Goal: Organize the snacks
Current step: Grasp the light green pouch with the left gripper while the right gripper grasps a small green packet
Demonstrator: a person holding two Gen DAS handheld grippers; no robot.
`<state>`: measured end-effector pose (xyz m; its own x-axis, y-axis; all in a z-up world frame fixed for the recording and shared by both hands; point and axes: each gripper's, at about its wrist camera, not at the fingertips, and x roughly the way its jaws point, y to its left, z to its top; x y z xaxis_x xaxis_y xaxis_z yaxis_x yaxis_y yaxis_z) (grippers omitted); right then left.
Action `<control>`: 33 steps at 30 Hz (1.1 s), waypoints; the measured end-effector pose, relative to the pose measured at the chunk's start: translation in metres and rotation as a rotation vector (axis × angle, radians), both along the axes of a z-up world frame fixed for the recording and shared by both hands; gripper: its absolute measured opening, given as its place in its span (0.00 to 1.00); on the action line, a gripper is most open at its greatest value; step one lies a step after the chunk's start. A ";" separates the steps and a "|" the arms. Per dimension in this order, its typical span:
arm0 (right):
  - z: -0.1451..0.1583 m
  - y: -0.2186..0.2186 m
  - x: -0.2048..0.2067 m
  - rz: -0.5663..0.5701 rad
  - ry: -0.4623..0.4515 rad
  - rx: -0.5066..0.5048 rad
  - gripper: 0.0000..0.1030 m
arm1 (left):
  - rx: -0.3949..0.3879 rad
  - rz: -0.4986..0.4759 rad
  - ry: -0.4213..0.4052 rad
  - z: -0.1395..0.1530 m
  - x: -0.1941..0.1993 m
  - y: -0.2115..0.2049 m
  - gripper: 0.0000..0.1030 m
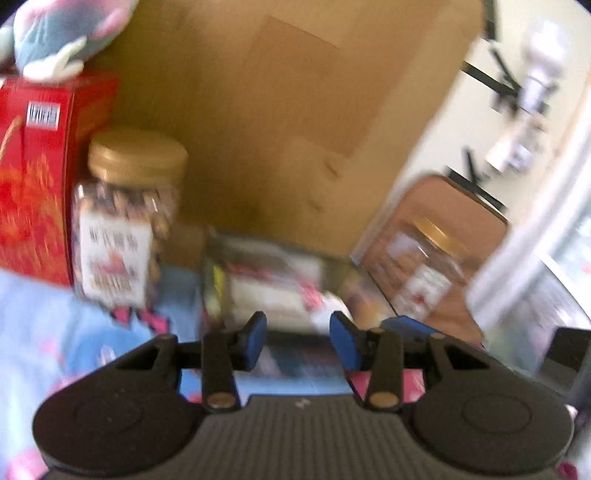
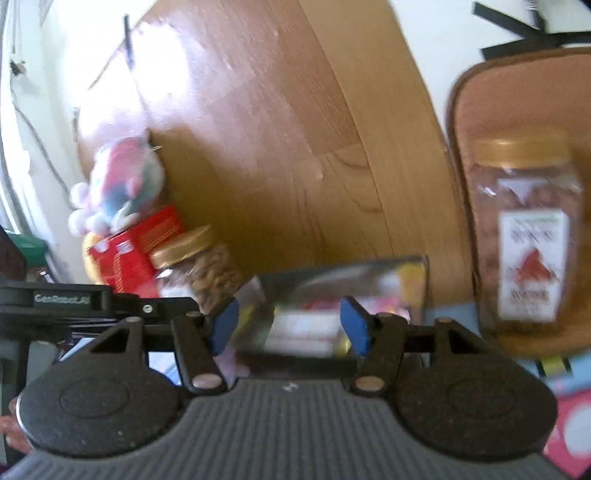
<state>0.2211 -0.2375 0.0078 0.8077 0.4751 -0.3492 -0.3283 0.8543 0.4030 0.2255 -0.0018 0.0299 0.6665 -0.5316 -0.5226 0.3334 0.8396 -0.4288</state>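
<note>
A silver foil snack bag lies on the patterned cloth against a wooden panel; it also shows in the right wrist view. My left gripper is open, just short of the bag. My right gripper is open, its blue pads either side of the bag's near edge. A gold-lidded nut jar stands left of the bag, also in the right wrist view. A second nut jar stands in a brown tray; this jar also shows in the left wrist view. Both views are blurred.
A red box stands behind the left jar with a plush toy on top. The wooden panel rises behind the snacks. The blue and pink cloth covers the surface. The other gripper's black body is at left.
</note>
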 end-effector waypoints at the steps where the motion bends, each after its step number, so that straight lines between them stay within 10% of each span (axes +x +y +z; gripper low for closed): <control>1: -0.004 -0.005 -0.010 0.004 0.020 0.006 0.62 | -0.006 -0.020 0.011 -0.004 -0.008 -0.002 0.38; 9: -0.064 -0.040 -0.038 -0.069 0.294 0.134 0.57 | -0.030 -0.071 0.128 -0.047 -0.051 -0.005 0.38; 11: -0.069 -0.033 -0.046 -0.023 0.302 0.140 0.27 | -0.032 -0.055 0.173 -0.057 -0.052 -0.002 0.35; 22: -0.052 -0.065 -0.142 -0.147 0.260 0.184 0.19 | -0.069 -0.121 0.166 -0.043 -0.077 -0.010 0.36; 28: -0.075 -0.081 -0.177 -0.169 0.362 0.356 0.18 | -0.080 -0.211 0.199 -0.046 -0.098 -0.037 0.48; 33: -0.098 -0.100 -0.179 -0.222 0.488 0.698 0.13 | -0.187 -0.221 0.253 -0.046 -0.124 -0.029 0.48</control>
